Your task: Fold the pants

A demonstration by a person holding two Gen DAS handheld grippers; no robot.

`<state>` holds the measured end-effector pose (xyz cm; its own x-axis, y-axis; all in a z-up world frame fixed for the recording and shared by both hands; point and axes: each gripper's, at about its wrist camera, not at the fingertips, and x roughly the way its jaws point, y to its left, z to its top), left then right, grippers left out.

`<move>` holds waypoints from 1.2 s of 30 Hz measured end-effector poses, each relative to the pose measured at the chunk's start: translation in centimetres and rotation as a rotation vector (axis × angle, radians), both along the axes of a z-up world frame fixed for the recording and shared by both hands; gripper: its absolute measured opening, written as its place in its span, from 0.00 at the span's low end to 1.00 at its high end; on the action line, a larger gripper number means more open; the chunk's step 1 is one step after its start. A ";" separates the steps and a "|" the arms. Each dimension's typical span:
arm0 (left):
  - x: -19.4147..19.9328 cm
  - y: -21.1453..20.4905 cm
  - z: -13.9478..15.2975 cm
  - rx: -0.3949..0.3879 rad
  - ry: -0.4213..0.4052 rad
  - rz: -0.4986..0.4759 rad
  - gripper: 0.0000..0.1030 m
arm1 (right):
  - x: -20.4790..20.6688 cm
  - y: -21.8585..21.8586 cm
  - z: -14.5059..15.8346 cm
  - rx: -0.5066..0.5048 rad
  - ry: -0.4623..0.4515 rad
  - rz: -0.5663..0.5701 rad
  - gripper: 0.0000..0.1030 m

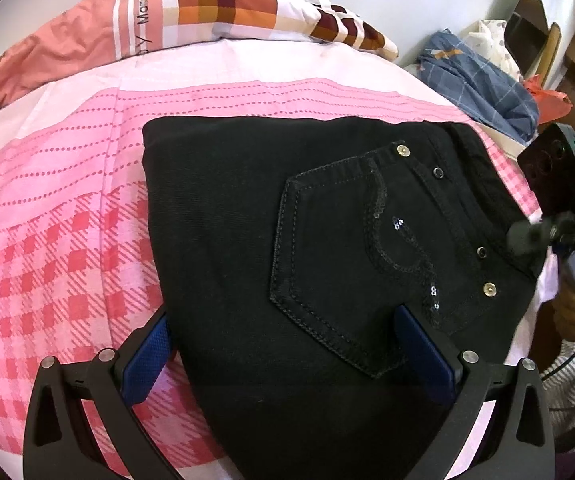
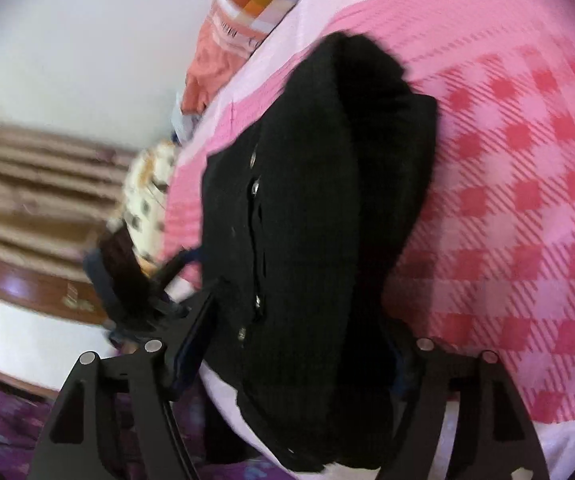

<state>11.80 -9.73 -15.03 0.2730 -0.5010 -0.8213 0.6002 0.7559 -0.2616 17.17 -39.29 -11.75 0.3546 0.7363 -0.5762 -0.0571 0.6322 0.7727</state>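
Note:
Black pants [image 1: 287, 240] lie folded in a compact stack on the pink checked bedsheet [image 1: 47, 220], back pocket with sequins and studs facing up. My left gripper [image 1: 283, 348] is open just above the near edge of the pants, blue pads on either side of the fabric, holding nothing. In the right wrist view the pants [image 2: 319, 220] fill the middle, waistband towards me. My right gripper [image 2: 299, 364] is open, its fingers astride the waistband end; the view is blurred. The right gripper also shows in the left wrist view [image 1: 559, 208] at the right edge of the pants.
A patterned pillow [image 1: 191, 12] lies at the head of the bed. A pile of blue and white clothes [image 1: 483, 76] sits off the bed's far right corner by a wooden door. A white wall is behind. A purple cloth [image 2: 7, 432] lies below the bed edge.

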 end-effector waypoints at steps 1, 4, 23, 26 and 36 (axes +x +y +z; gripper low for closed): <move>0.1 0.3 0.1 -0.020 0.012 0.002 1.00 | -0.1 0.5 0.3 -0.043 -0.017 0.016 0.62; 0.7 1.3 0.4 -0.101 0.060 0.031 0.97 | -0.4 0.0 -0.1 -0.054 -0.016 -0.008 0.42; 4.5 6.6 -1.0 -0.364 0.334 0.155 0.49 | -2.1 -1.7 -0.9 0.009 -0.029 -0.080 0.38; 4.6 6.1 -0.7 -0.375 0.351 0.145 0.65 | -2.1 -2.1 -1.5 0.037 -0.007 -0.104 0.38; 2.7 3.3 0.7 -0.234 0.207 0.100 0.57 | -2.3 -0.6 -0.2 -0.060 -0.042 -0.101 0.36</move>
<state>14.54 -6.47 -14.32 0.1700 -0.6619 -0.7300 0.4422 0.7133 -0.5438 14.84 -39.86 -11.91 0.4502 0.6601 -0.6013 -0.0224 0.6816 0.7314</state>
